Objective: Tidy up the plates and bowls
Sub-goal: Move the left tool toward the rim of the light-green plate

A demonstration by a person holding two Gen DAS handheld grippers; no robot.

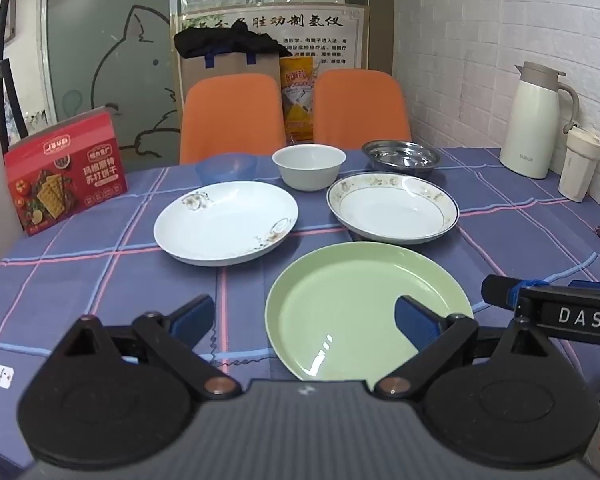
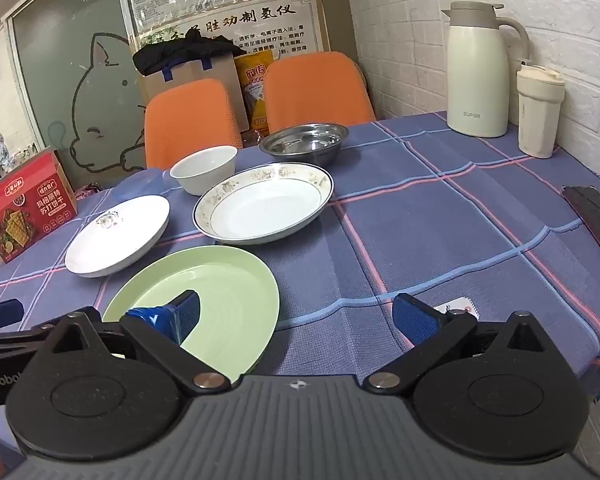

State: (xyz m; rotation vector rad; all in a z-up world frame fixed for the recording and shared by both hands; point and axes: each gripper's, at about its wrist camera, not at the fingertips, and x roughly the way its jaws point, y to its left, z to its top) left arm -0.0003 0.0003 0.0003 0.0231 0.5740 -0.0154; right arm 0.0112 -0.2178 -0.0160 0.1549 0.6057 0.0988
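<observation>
With both the left hand-held gripper (image 1: 304, 320) and right hand-held gripper (image 2: 296, 320) hanging wide open and empty, the glossy green plate (image 1: 352, 300) is lying nearest on the bench (image 1: 100, 280), likely risking slipping from a shallow rim pinch.

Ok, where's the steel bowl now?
The steel bowl sits at the table's far edge, right of the white bowl and just behind the floral-rimmed plate.

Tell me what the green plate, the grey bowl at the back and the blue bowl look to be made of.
Green plate: probably plastic or melamine, with a flat even colour and a soft glossy highlight. Grey bowl: metal, likely stainless steel, mirror-bright with sharp reflections inside. Blue bowl: likely translucent plastic, since the cloth's colour shows faintly through its wall.
</observation>
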